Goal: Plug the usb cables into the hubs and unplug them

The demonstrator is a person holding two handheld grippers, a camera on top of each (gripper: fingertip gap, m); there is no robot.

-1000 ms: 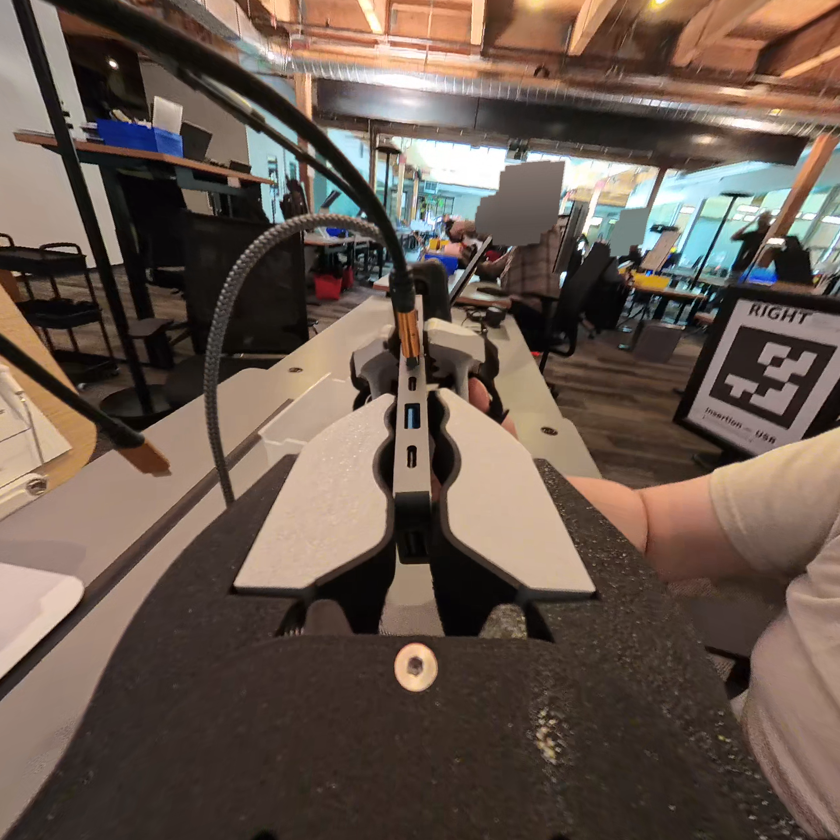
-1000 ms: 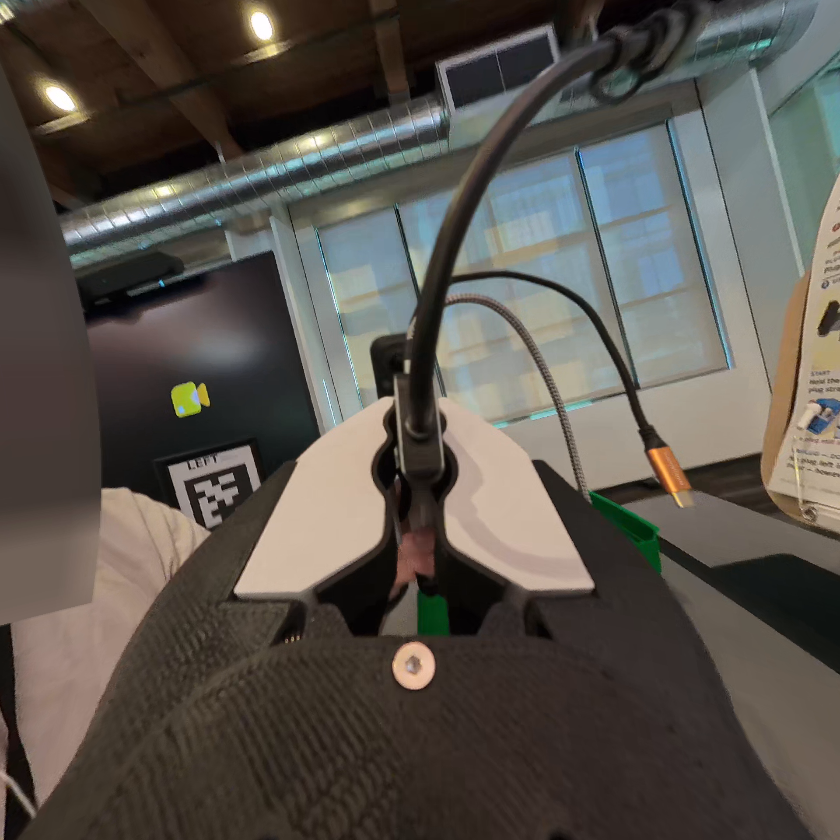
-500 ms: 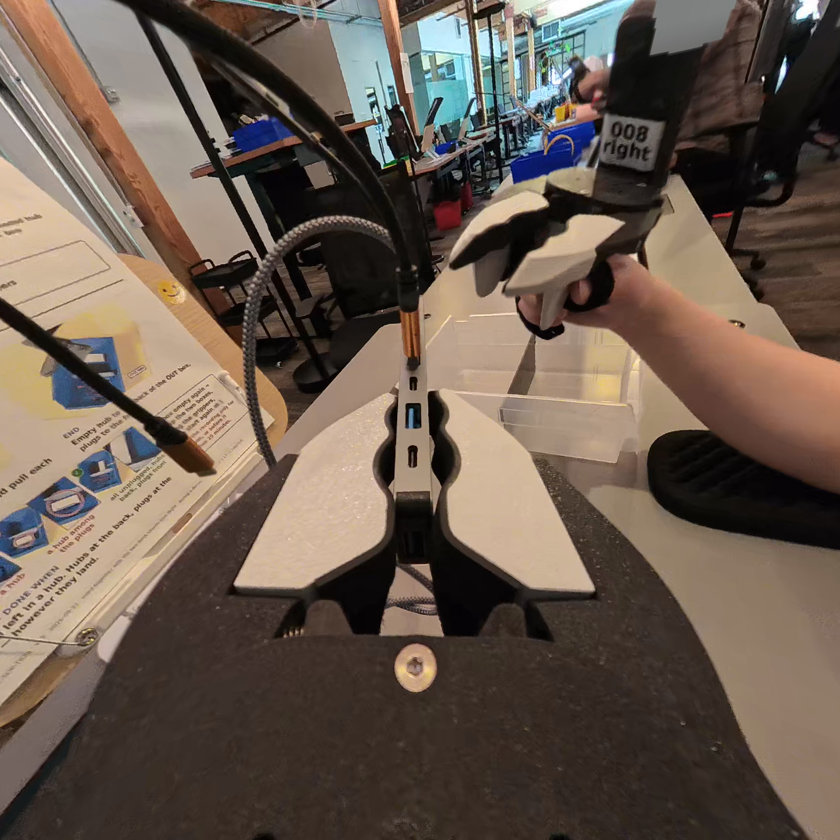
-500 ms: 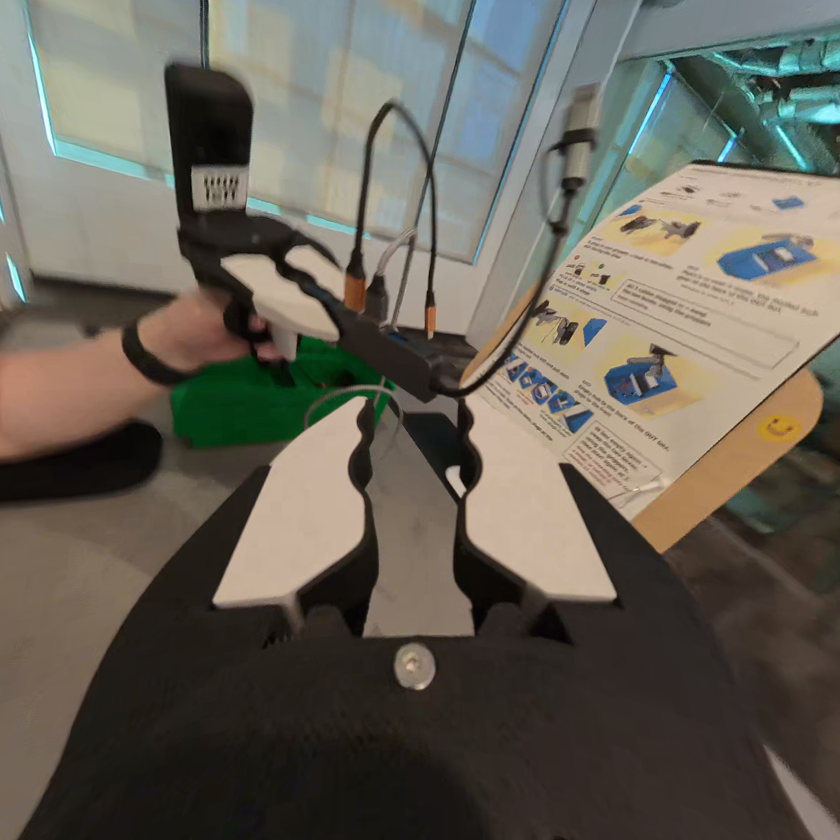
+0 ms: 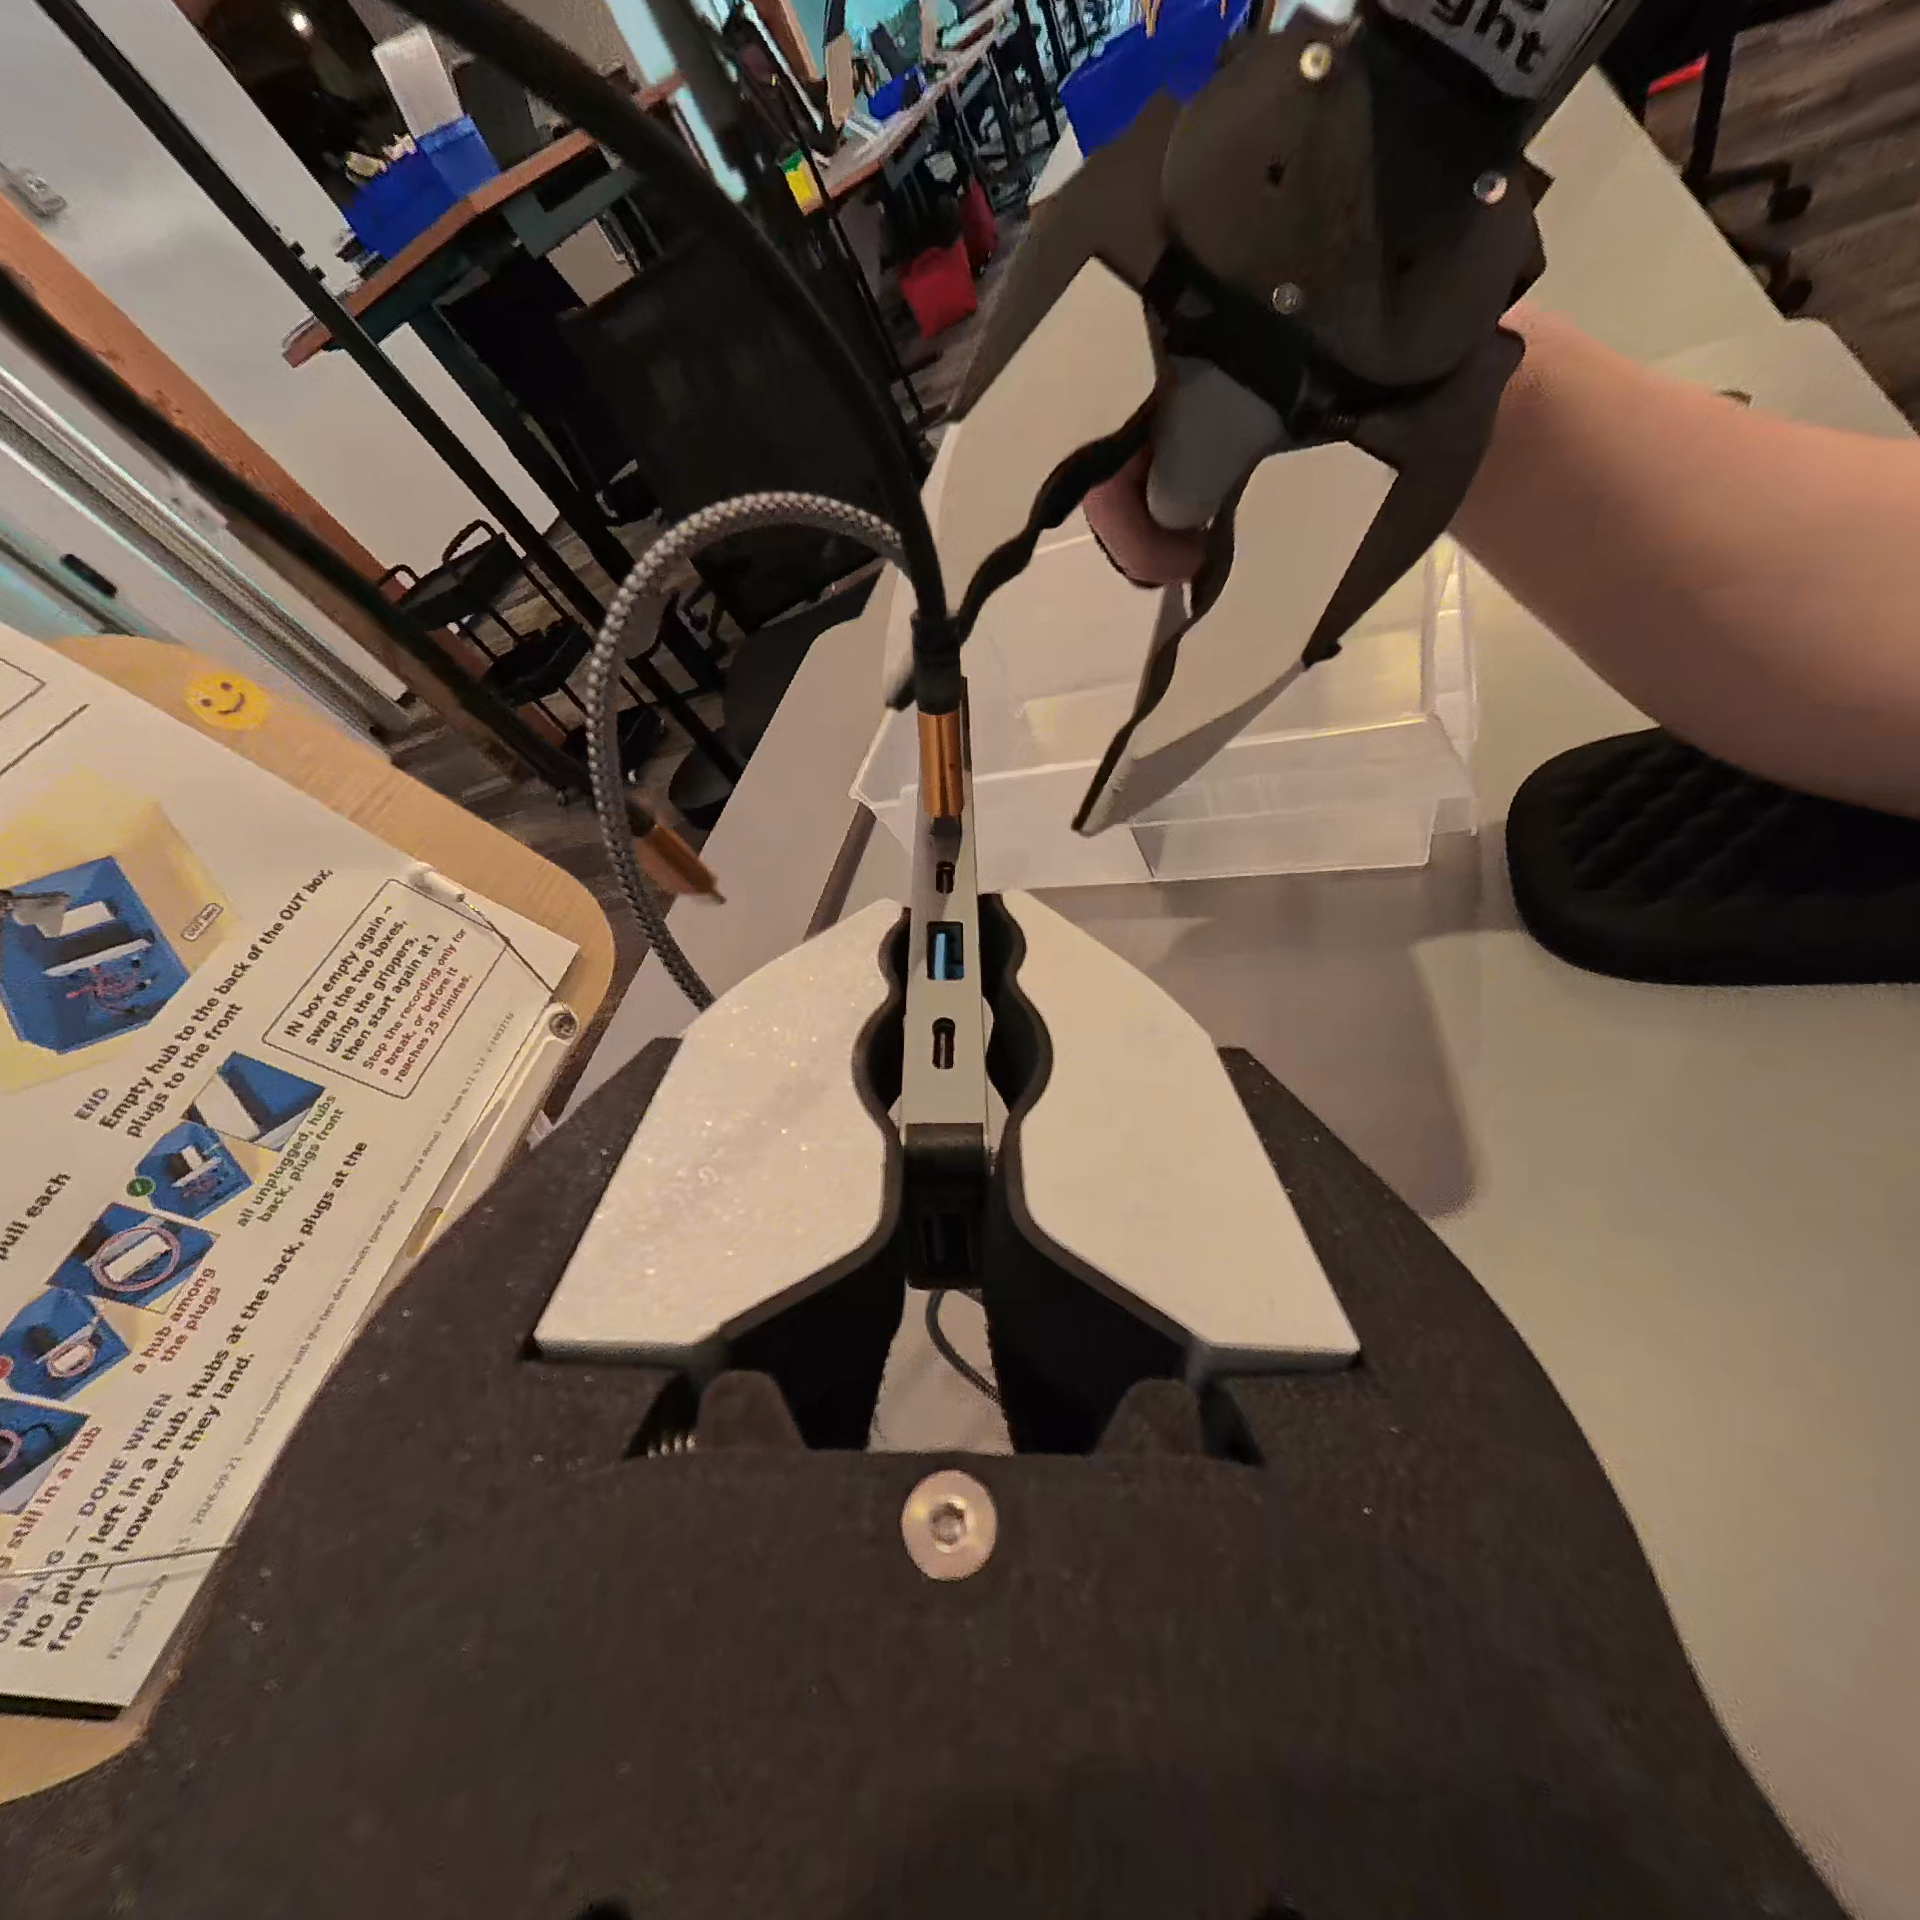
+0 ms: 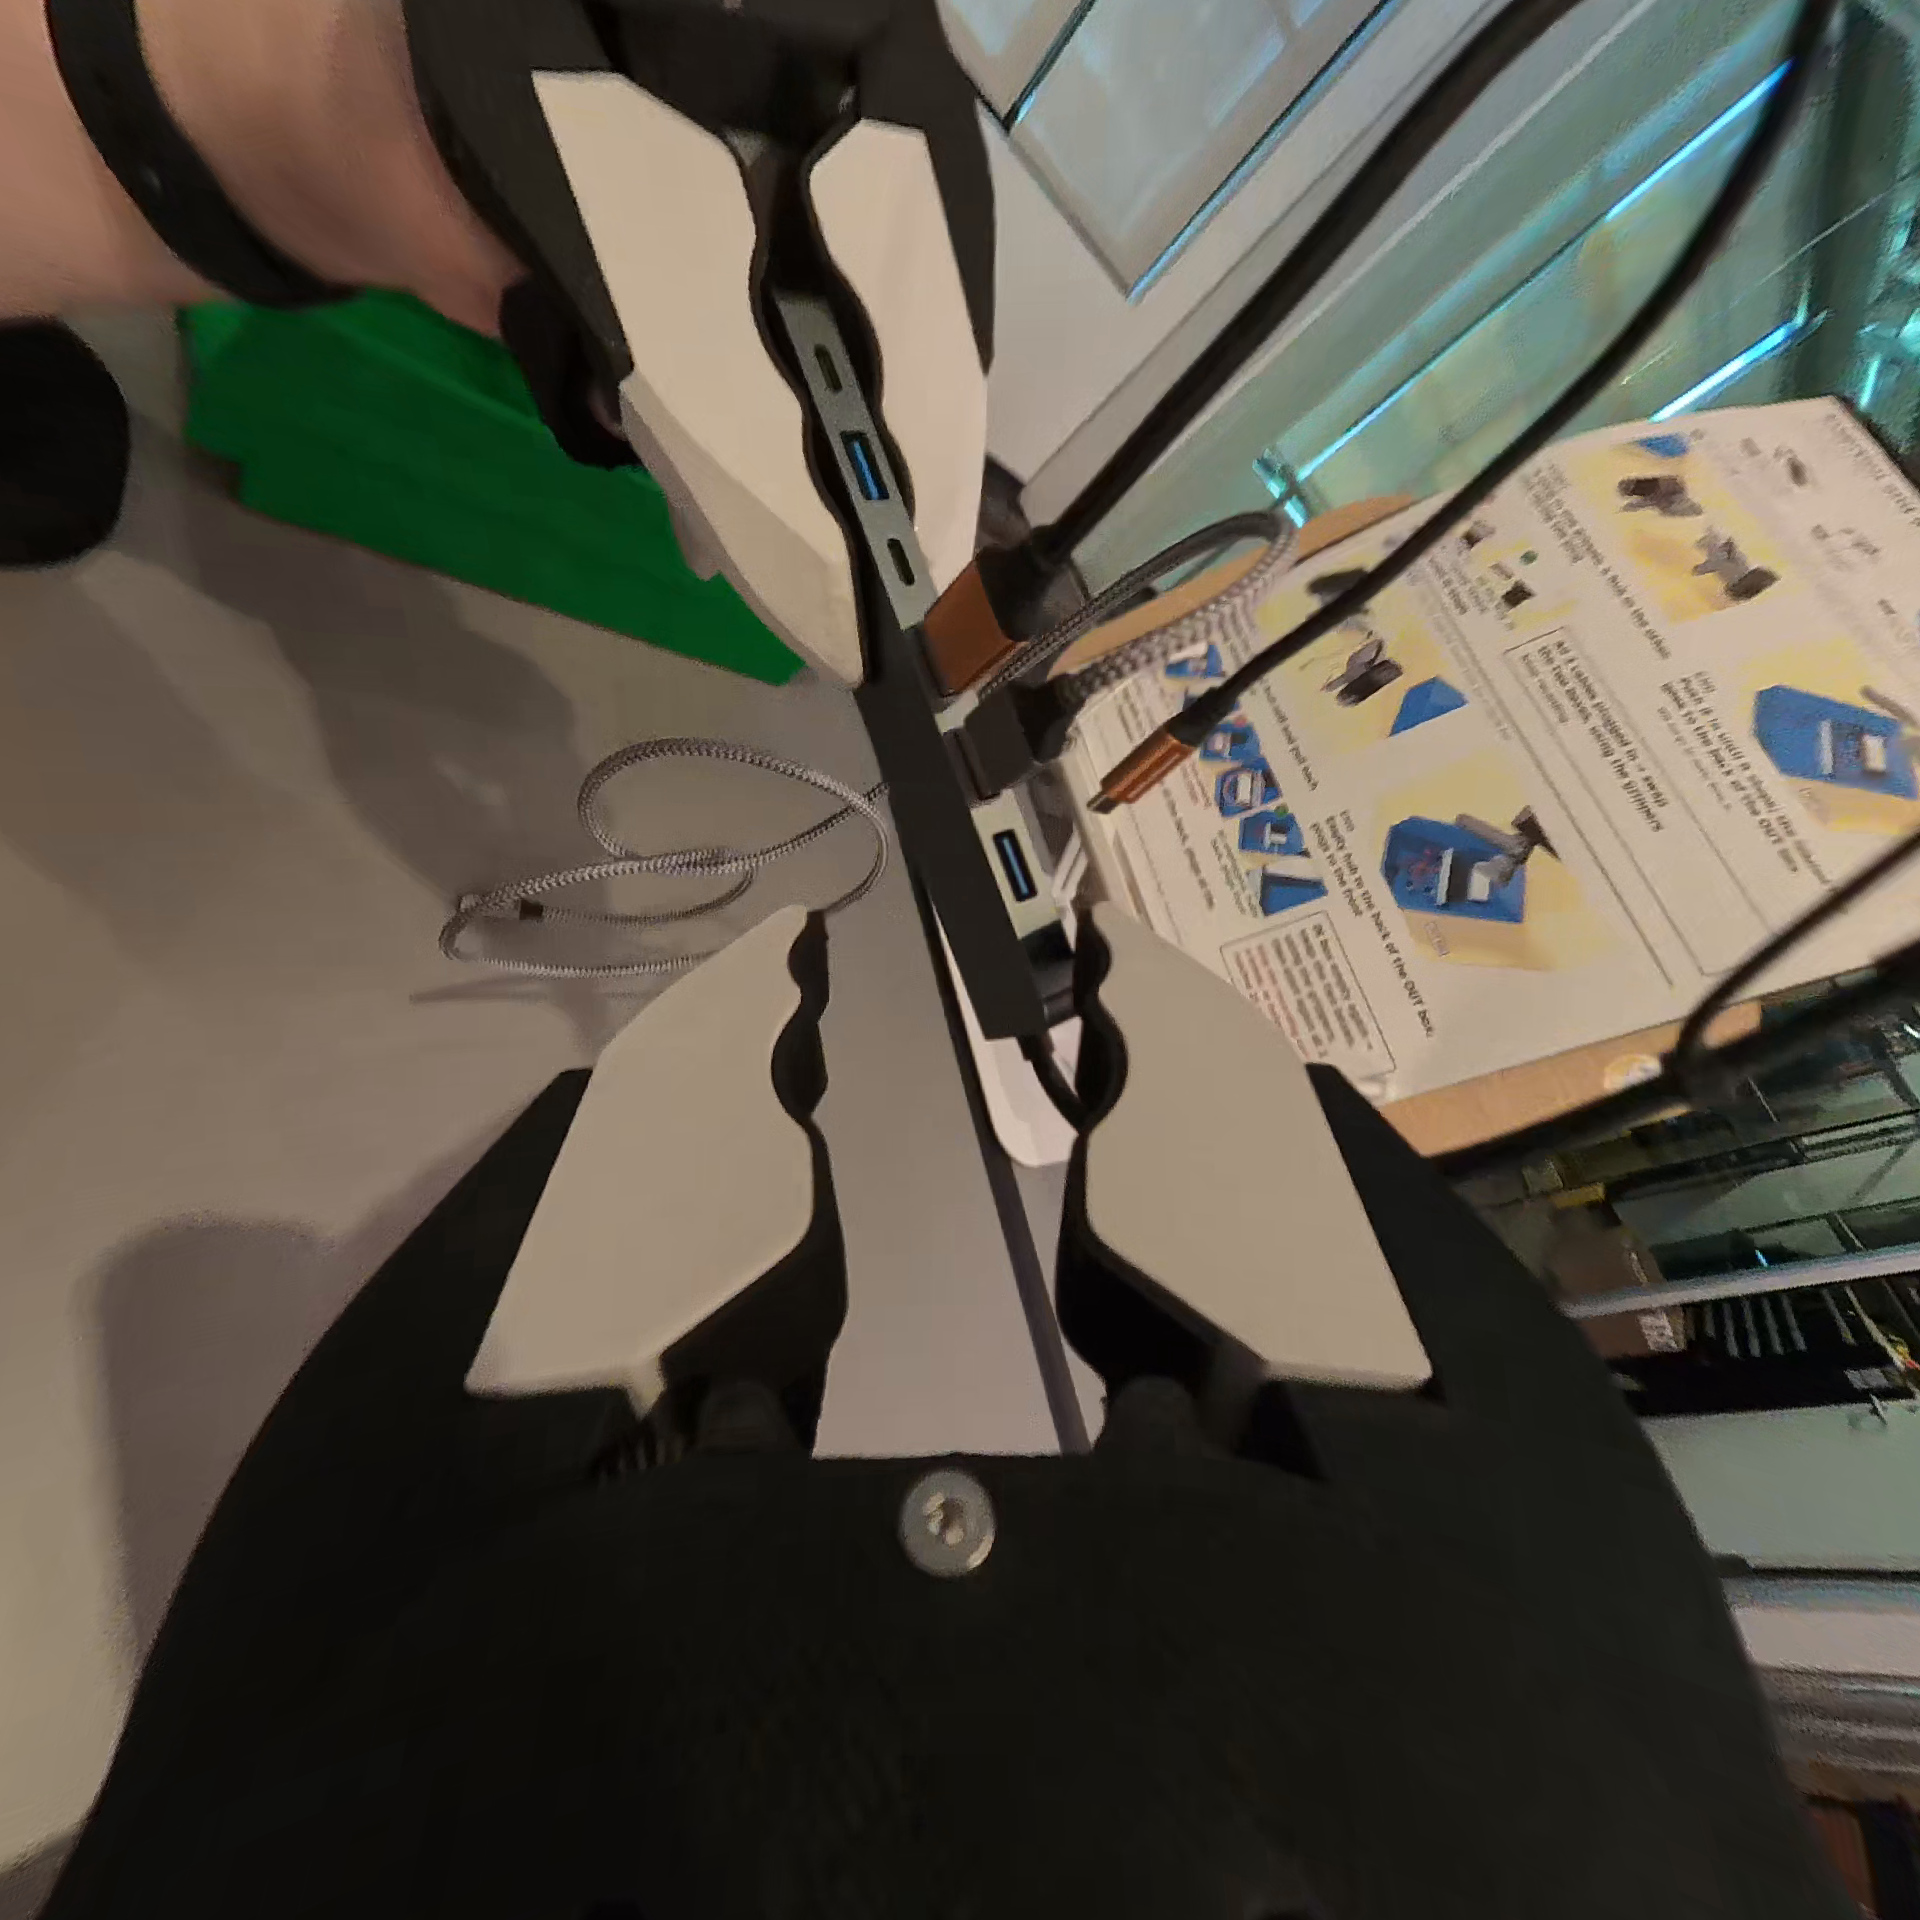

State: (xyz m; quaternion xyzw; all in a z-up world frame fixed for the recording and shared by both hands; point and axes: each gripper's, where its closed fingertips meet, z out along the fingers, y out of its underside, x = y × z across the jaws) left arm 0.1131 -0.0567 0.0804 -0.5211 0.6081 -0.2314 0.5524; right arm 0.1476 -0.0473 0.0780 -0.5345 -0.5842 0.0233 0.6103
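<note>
My left gripper [image 5: 951,909] is shut on a slim grey USB hub [image 5: 943,997], held edge-up with its ports showing. An orange-collared plug [image 5: 940,764] on a black cable sits in the hub's far end. A grey braided cable [image 5: 665,623] arches beside it, and a loose orange plug [image 5: 675,857] hangs free. My right gripper [image 6: 945,925] is open, its fingers on either side of the hub's end [image 6: 997,935]. It holds nothing. The orange plug [image 6: 966,629] and a black plug [image 6: 1008,732] are seated in the hub. The left gripper [image 6: 883,603] clamps the hub's other end.
A clear plastic box [image 5: 1299,769] stands on the white table [image 5: 1558,1247] behind the hub. A green bin [image 6: 468,488] sits beyond the left hand. An illustrated instruction sheet [image 5: 208,1091] leans on a board. A coiled braided cable [image 6: 675,862] lies on the table. A black pad [image 5: 1714,862] lies under the right forearm.
My right gripper let go of the black plug, opened, swung away, then came back around the hub's end. My left gripper tilted down towards the table, still holding the hub.
</note>
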